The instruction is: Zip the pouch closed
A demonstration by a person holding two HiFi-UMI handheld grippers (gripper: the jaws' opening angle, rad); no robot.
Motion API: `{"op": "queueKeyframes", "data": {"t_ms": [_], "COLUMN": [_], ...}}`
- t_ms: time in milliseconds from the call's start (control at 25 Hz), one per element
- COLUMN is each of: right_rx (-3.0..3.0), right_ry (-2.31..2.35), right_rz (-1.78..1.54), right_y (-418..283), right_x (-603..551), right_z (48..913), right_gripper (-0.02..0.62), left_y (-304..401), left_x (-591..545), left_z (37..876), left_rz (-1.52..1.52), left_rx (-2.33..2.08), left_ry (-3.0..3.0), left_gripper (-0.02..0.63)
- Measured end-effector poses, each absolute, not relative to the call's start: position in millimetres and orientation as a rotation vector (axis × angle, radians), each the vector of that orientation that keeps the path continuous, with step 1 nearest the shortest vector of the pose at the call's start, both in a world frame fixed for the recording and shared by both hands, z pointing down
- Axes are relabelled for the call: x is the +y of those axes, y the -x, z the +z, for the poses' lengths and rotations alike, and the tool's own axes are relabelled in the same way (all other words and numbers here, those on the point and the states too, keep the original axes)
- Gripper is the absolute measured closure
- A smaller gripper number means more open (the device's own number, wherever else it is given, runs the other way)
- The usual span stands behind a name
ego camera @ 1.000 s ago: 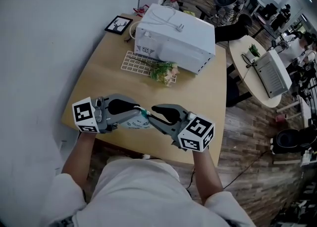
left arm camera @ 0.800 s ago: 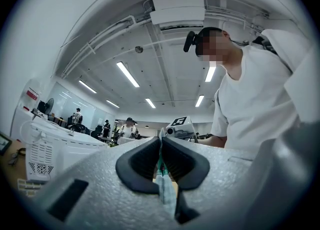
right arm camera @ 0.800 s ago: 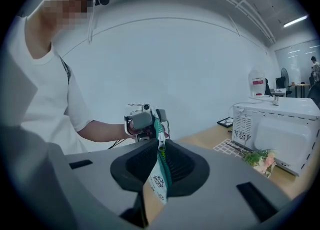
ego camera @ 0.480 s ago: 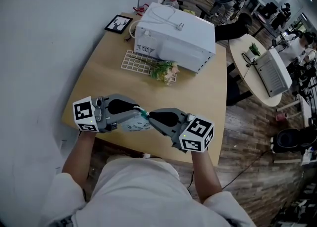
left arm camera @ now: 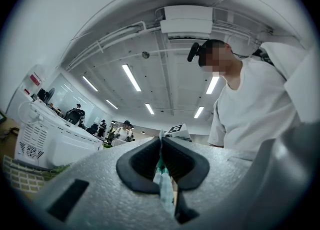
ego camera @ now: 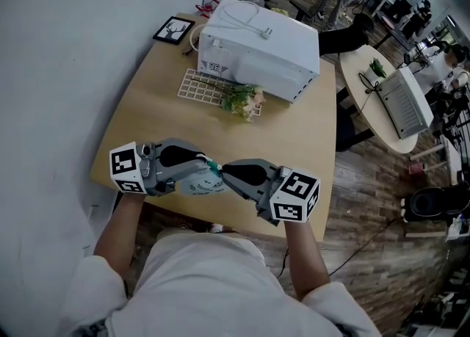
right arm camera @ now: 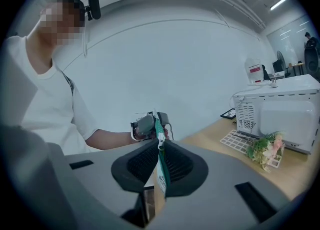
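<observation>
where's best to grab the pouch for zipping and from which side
Grip the pouch by its thin green top edge, coming in from each end: it is flat and stands edge-on, easy to pinch. The left tongs clamp one end; the right tongs, which have just been closing, clamp the edge opposite.

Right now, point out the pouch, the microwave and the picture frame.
pouch [right arm camera: 161, 174], right gripper view, on its green zip edge.
microwave [ego camera: 283, 53], head view, on its top panel.
picture frame [ego camera: 174, 29], head view, on the deer print.
</observation>
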State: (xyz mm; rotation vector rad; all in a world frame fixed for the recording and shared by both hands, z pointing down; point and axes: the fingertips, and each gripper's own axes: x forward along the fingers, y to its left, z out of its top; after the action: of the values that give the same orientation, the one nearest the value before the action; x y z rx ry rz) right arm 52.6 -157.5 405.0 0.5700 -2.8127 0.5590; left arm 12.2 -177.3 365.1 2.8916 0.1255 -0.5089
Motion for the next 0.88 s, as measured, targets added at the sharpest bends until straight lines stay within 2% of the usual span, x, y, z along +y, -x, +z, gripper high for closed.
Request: {"op": "queueKeyframes", "data": {"t_ms": [880], "right_rx": [-2.499], "right_ry": [-0.727], "right_rz": [0.259], "right_y": [-77], "right_x": [-144], "right_z": [432], "right_gripper": [0.558], "left_y": [2], "left_x": [-185], "left_z": [378], "left_rz": [-0.536], "left_rx": [-0.033], "left_ry": [-2.825], "left_gripper": [0.583]}}
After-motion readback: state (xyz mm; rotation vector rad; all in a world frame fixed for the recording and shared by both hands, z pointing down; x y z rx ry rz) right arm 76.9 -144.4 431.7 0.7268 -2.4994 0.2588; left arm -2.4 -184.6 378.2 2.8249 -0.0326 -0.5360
